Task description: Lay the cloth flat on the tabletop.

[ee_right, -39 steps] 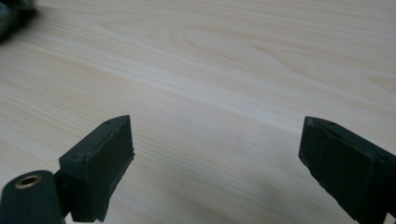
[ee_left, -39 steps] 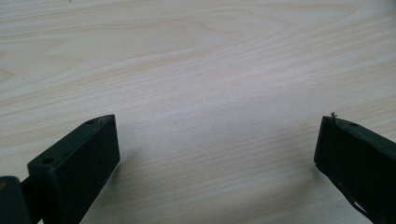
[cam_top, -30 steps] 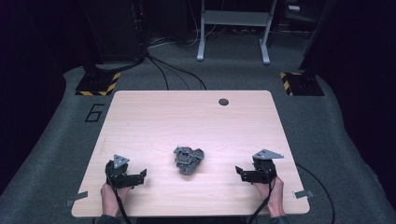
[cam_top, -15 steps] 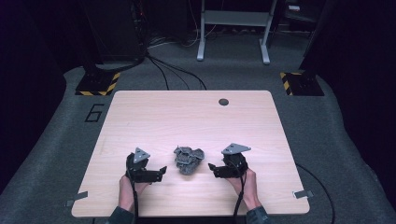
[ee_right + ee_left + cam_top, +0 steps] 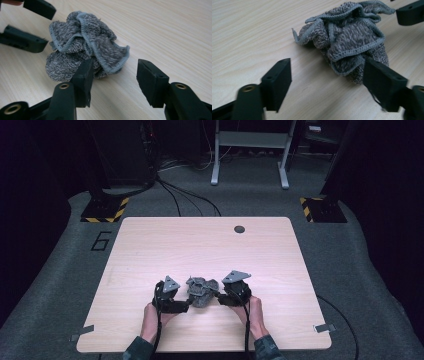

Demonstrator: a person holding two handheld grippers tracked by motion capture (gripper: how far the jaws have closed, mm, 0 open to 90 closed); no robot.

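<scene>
A grey-and-white flecked cloth (image 5: 348, 42) with plain grey edging lies on the pale wood-grain table (image 5: 165, 245).

A round dark grommet (image 5: 239, 229) sits in the wooden table (image 5: 150, 250) near its far edge; hazard-striped stand bases (image 5: 104, 209) flank it beyond.
</scene>
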